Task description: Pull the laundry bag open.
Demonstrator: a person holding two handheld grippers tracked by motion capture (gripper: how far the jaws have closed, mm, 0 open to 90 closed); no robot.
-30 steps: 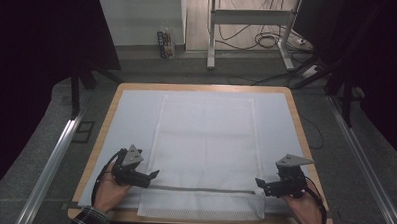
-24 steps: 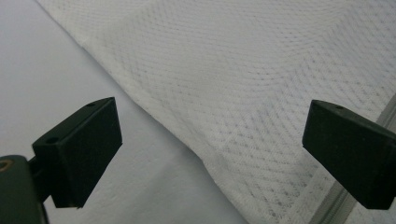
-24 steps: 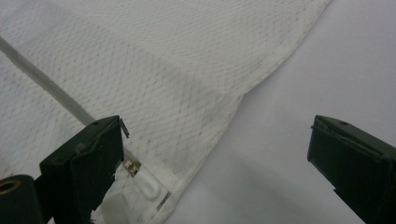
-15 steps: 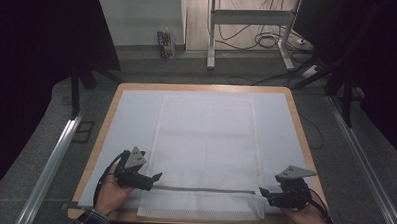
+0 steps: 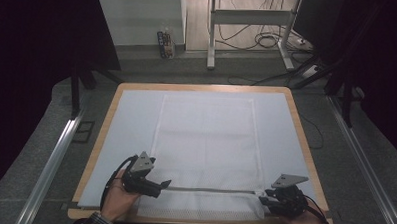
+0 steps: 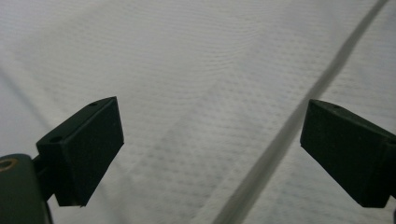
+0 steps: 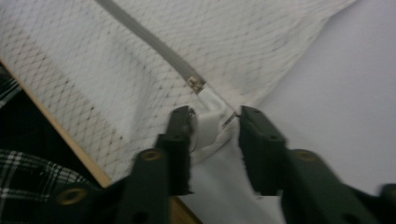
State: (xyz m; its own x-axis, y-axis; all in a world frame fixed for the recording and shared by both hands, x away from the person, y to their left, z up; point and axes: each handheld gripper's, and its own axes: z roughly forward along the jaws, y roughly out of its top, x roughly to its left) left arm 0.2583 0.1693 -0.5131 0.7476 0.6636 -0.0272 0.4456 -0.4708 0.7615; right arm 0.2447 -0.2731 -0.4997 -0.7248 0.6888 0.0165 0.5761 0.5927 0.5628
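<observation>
Low at the table's (image 5: 305, 146) near edge, both hands work a white mesh bag (image 5: 208, 142) that lies flat down the middle of the pale cover. At the bag's near left, the left gripper (image 5: 165, 184) points along the grey zipper (image 5: 214, 190), level with the cloth, its jaws wide apart with nothing between them. The right gripper (image 7: 215, 126) reaches in from the near right corner; its jaws have just been closing and now stand narrow around the bag's bunched corner at the zipper's end, one pad (image 7: 183, 135) touching cloth. Just beside that corner is the wooden rim. Bare cover lies on both sides and beyond.
</observation>
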